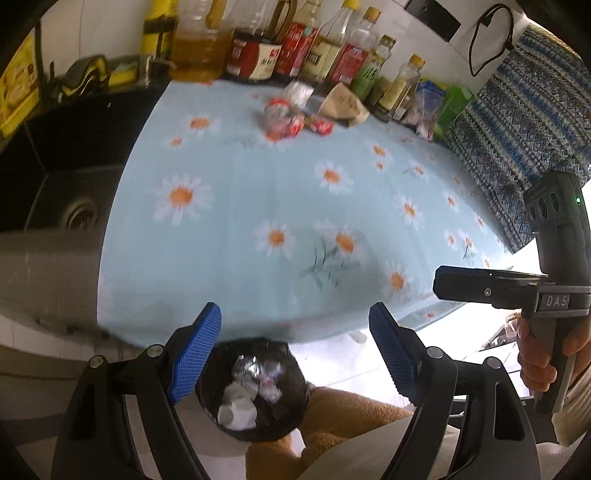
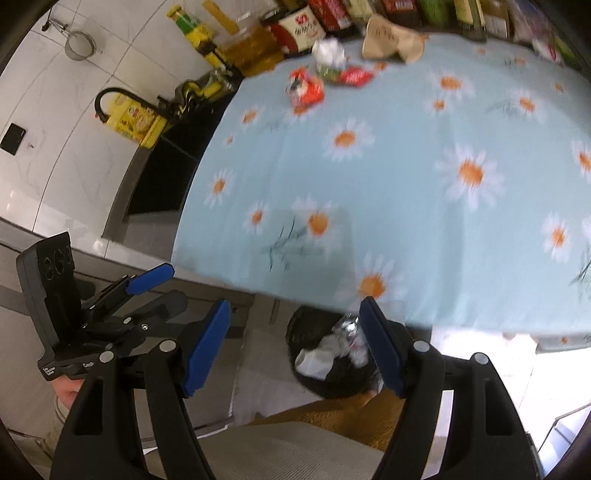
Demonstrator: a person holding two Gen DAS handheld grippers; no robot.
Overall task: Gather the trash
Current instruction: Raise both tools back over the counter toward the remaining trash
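Observation:
A black-lined bin stands on the floor below the table's front edge, holding crumpled white paper and clear plastic. My left gripper hangs above it, open and empty. My right gripper is open too, nothing between its blue pads, with the bin showing beside its right finger. On the daisy tablecloth, at the far side, lie red wrappers, a crumpled white wad and a brown paper bag.
Bottles of oil and sauce line the table's back edge. A dark sink with a black tap lies to the left. A patterned cloth hangs at the right. A person's hand holds the other gripper.

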